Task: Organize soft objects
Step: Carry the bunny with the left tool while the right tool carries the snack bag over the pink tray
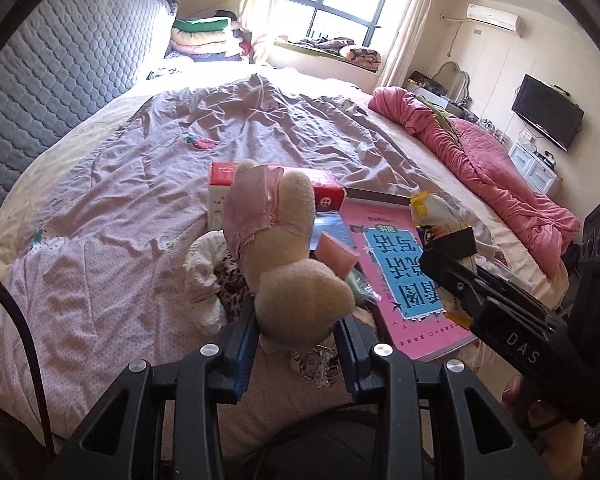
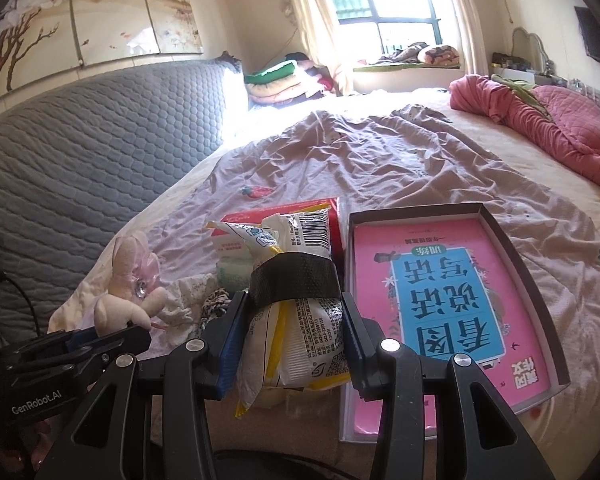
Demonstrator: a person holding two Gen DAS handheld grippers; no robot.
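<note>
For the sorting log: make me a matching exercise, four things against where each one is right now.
Things:
1. plush rabbit
2. taped snack packet
3. pink book
4. pink quilt

Places:
A. lying in the shallow box tray
B. bunched along the far side of the bed
C. gripped by the left gripper
D. gripped by the right gripper

Pairs: 1-C, 2-D, 3-A, 4-B
</note>
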